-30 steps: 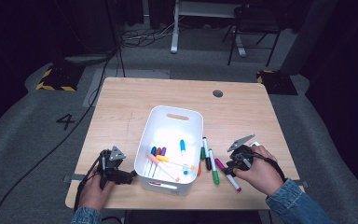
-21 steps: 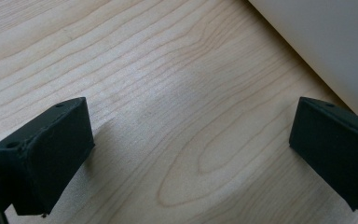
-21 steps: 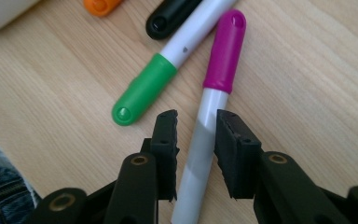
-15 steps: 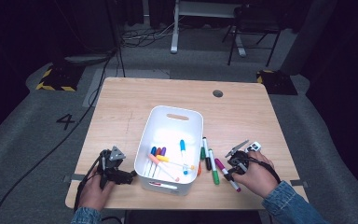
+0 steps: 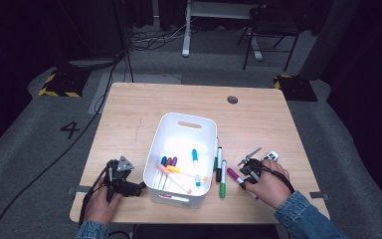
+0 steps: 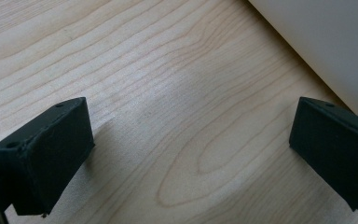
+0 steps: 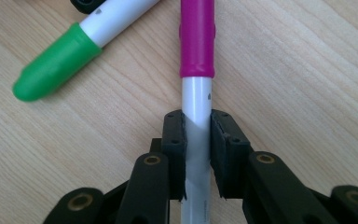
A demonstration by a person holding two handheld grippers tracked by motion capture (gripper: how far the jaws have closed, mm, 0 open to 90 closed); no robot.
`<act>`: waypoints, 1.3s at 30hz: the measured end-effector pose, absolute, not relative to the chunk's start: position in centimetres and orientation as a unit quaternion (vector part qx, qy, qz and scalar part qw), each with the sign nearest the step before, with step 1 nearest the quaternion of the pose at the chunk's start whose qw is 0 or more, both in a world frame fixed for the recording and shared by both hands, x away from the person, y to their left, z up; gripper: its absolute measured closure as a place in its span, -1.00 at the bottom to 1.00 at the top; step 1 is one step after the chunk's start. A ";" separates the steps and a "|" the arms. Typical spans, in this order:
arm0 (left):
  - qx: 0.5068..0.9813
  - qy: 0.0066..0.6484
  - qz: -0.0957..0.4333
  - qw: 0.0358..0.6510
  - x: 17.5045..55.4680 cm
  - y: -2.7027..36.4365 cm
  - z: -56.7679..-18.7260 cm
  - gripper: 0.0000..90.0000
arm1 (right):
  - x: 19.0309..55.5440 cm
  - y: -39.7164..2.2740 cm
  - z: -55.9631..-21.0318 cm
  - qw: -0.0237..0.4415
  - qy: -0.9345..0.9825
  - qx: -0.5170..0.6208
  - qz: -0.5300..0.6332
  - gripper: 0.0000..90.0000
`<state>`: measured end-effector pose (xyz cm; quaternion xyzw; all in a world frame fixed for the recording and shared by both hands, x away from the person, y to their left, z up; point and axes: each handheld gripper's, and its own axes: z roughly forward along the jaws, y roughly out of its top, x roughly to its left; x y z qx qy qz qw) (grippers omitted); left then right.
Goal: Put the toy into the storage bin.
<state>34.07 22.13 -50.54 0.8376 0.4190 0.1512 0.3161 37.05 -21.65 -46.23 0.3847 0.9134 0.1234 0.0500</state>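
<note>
A white marker with a magenta cap (image 7: 196,42) lies on the wooden table (image 5: 258,124), right of the white bin (image 5: 189,117). My right gripper (image 7: 197,140) has just been closing and its pads now press on the marker's white barrel. From above, that gripper (image 5: 243,173) sits low over the magenta marker (image 5: 233,175). My left gripper (image 5: 138,187) rests on the table left of the bin, jaws open with nothing but bare wood between them (image 6: 191,140). Several coloured markers (image 5: 179,172) lie inside the bin.
A green-capped marker (image 7: 56,60) lies just left of the held one, also seen from above (image 5: 223,185) beside a black-capped marker (image 5: 219,164). The bin's wall (image 6: 326,42) stands close to my left gripper. A small white object (image 5: 272,156) lies beyond the right hand.
My right hand has sunk toward the table and settled onto the magenta marker. The left hand and the bin have stayed put.
</note>
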 end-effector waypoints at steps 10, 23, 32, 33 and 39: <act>0.838 0.419 0.151 0.316 34.1 22.1 -50.5 -1.00 | 37.0 -22.9 -45.6 0.039 0.905 0.392 0.159 0.72; 0.838 0.419 0.151 0.316 34.1 22.1 -50.5 -1.00 | 36.7 -23.6 -41.5 0.054 0.900 0.380 0.208 0.72; 0.838 0.419 0.151 0.316 34.1 22.1 -50.5 -1.00 | 36.5 -23.4 -39.5 0.067 0.899 0.360 0.242 0.72; 0.838 0.419 0.151 0.316 34.1 22.1 -50.5 -1.00 | 36.5 -23.4 -39.3 0.066 0.898 0.360 0.245 0.72; 0.838 0.419 0.151 0.316 34.1 22.1 -50.5 -1.00 | 36.3 -23.2 -38.0 0.076 0.897 0.348 0.263 0.72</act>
